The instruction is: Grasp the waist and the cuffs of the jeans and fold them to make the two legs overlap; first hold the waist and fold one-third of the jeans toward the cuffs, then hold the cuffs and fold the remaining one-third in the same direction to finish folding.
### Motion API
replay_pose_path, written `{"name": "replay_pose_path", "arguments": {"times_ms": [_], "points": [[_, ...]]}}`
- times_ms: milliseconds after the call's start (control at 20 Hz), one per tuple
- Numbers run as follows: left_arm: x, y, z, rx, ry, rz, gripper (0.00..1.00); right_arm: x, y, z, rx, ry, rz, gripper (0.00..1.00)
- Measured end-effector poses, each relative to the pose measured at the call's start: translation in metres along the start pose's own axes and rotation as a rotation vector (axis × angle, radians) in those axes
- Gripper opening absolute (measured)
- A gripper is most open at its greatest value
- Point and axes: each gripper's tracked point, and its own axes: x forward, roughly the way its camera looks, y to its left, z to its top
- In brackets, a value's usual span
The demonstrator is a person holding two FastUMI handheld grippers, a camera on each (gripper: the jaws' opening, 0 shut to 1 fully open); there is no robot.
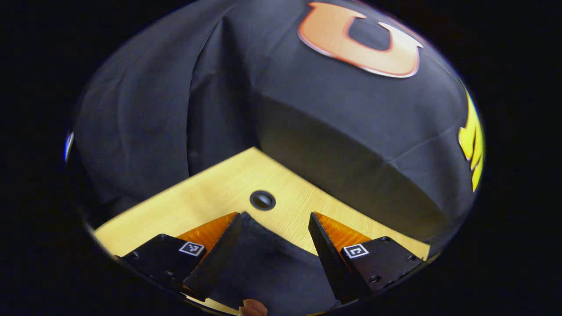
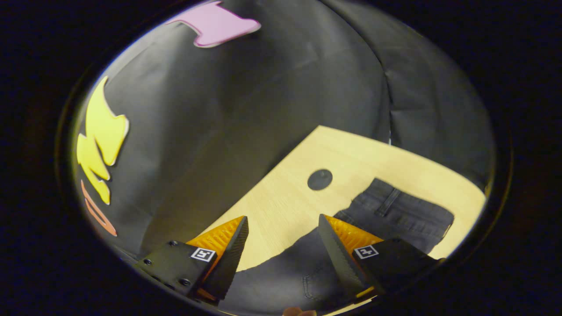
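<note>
Dark grey jeans lie flat on the light wooden table. In the left gripper view a plain end of the jeans lies between and under the fingers of my left gripper, which is open above the cloth. In the right gripper view the waist of the jeans, with waistband and belt loop, lies at the right, and more denim with a pocket seam runs under my right gripper. That gripper is open, its right finger over the denim and its left finger over bare table.
The wooden table has a round cable hole, seen too as a dark disc in the right gripper view. Black cloth walls stand close behind the table's far edges. A fingertip shows at the bottom edge.
</note>
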Motion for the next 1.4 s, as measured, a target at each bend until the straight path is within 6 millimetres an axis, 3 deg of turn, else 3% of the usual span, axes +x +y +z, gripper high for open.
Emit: {"name": "replay_pose_path", "arguments": {"times_ms": [150, 300, 400, 500, 600, 700, 800, 950, 1100, 1150, 1200, 1250, 1350, 1400], "points": [[-0.018, 0.001, 0.013, 0.126, -0.139, -0.052, 0.99, -0.035, -0.007, 0.029, -0.184, -0.141, -0.030, 0.98], [-0.065, -0.032, 0.049, 0.176, -0.276, -0.119, 0.99, -0.064, -0.022, 0.049, -0.337, -0.261, -0.095, 0.98], [-0.098, -0.044, 0.064, 0.202, -0.350, -0.137, 0.99, -0.072, -0.038, 0.049, -0.379, -0.297, -0.149, 0.98], [-0.127, -0.048, 0.067, 0.224, -0.401, -0.183, 0.99, -0.064, -0.057, 0.035, -0.339, -0.247, -0.178, 0.98], [-0.167, -0.051, 0.068, 0.253, -0.436, -0.203, 0.99, -0.059, -0.082, 0.006, -0.217, -0.137, -0.191, 0.98], [-0.205, -0.064, 0.063, 0.266, -0.451, -0.216, 0.98, -0.057, -0.088, -0.030, -0.036, -0.023, -0.134, 0.98], [-0.238, -0.074, 0.059, 0.264, -0.470, -0.241, 0.99, -0.057, -0.091, -0.051, 0.109, 0.070, -0.111, 0.98], [-0.260, -0.081, 0.057, 0.252, -0.476, -0.263, 0.87, -0.047, -0.087, -0.060, 0.328, 0.164, -0.079, 0.98], [-0.274, -0.083, 0.063, 0.255, -0.492, -0.263, 0.87, -0.037, -0.075, -0.059, 0.543, 0.178, -0.044, 0.98], [-0.277, -0.081, 0.066, 0.251, -0.498, -0.261, 0.87, -0.031, -0.072, -0.056, 0.567, 0.171, -0.035, 0.93], [-0.280, -0.080, 0.069, 0.244, -0.503, -0.258, 0.94, -0.019, -0.070, -0.054, 0.571, 0.167, -0.030, 0.92], [-0.282, -0.077, 0.071, 0.237, -0.510, -0.252, 1.00, -0.010, -0.066, -0.054, 0.571, 0.166, -0.025, 0.97], [-0.287, -0.068, 0.072, 0.234, -0.508, -0.233, 0.98, 0.003, -0.058, -0.050, 0.588, 0.158, -0.014, 0.92], [-0.287, -0.064, 0.071, 0.234, -0.501, -0.224, 0.98, 0.007, -0.056, -0.047, 0.597, 0.153, -0.009, 0.96]]}}
